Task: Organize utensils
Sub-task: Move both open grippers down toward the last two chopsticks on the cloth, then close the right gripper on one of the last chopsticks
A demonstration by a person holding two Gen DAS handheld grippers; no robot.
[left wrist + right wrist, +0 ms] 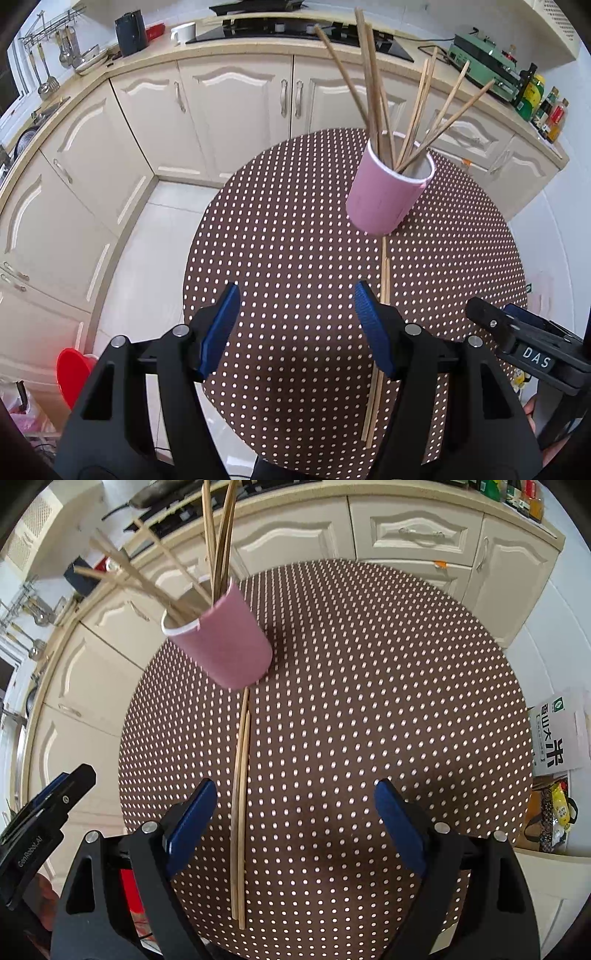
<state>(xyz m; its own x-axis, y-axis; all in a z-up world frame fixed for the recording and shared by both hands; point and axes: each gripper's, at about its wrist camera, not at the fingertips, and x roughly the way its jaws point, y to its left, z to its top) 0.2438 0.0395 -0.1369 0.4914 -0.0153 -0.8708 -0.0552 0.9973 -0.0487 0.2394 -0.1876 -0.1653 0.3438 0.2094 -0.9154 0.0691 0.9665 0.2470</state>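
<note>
chopsticks' (240,812) far ends behind cup (225,646)

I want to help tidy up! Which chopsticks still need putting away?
Find the round dotted table and the pink cup on it. Two chopsticks lie flat side by side just in front of the cup; the other chopsticks stand inside it.

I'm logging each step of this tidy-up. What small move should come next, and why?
Probably lower the right gripper onto the loose chopsticks and close. Both grippers are open and empty, that pair lies flat on the table, nearer the right gripper's jaws, and the rest already stand in the pink cup.
</note>
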